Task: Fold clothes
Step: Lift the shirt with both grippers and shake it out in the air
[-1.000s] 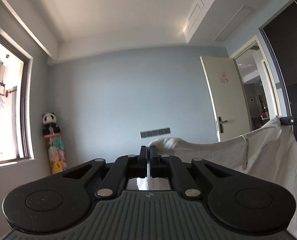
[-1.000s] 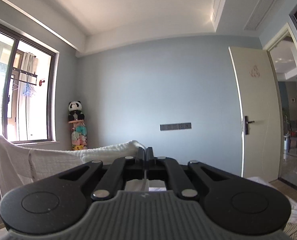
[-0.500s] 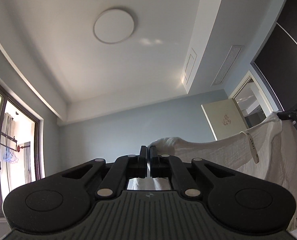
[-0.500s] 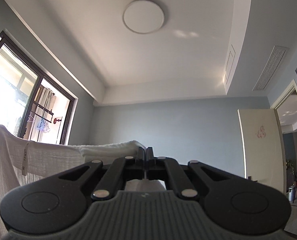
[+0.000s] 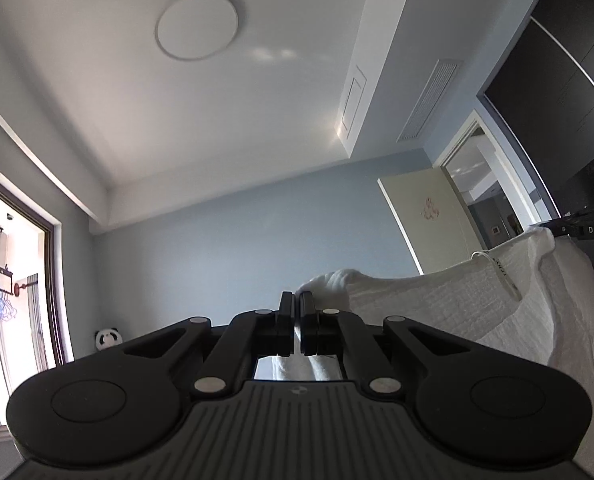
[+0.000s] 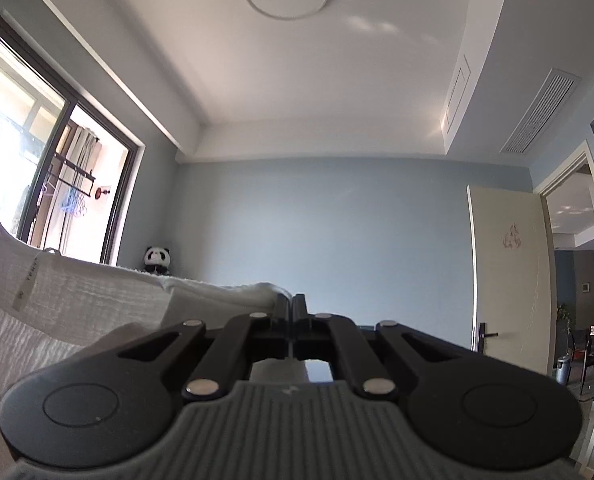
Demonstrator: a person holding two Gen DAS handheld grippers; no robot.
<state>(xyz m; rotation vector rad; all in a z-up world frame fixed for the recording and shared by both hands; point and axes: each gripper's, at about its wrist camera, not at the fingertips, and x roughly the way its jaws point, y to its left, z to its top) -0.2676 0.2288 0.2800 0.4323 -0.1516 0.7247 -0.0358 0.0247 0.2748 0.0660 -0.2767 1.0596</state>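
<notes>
A white crinkled cloth is held up in the air, stretched between both grippers. My left gripper is shut on one top corner of it; the fabric bunches at the fingertips and runs right to the other gripper at the frame's edge. My right gripper is shut on the opposite top corner, and the cloth stretches away to the left, where a white label hangs from its top edge. Both grippers tilt upward toward the ceiling. The cloth's lower part is hidden below the views.
A pale blue wall faces me, with a round ceiling lamp above. A window is at the left, a panda toy in the corner, an open cream door at the right, and dark wardrobe panels.
Both grippers have tipped upward and risen with the cloth; the ceiling lamp has come into view and the panda has dropped lower. The cloth stays stretched between them.
</notes>
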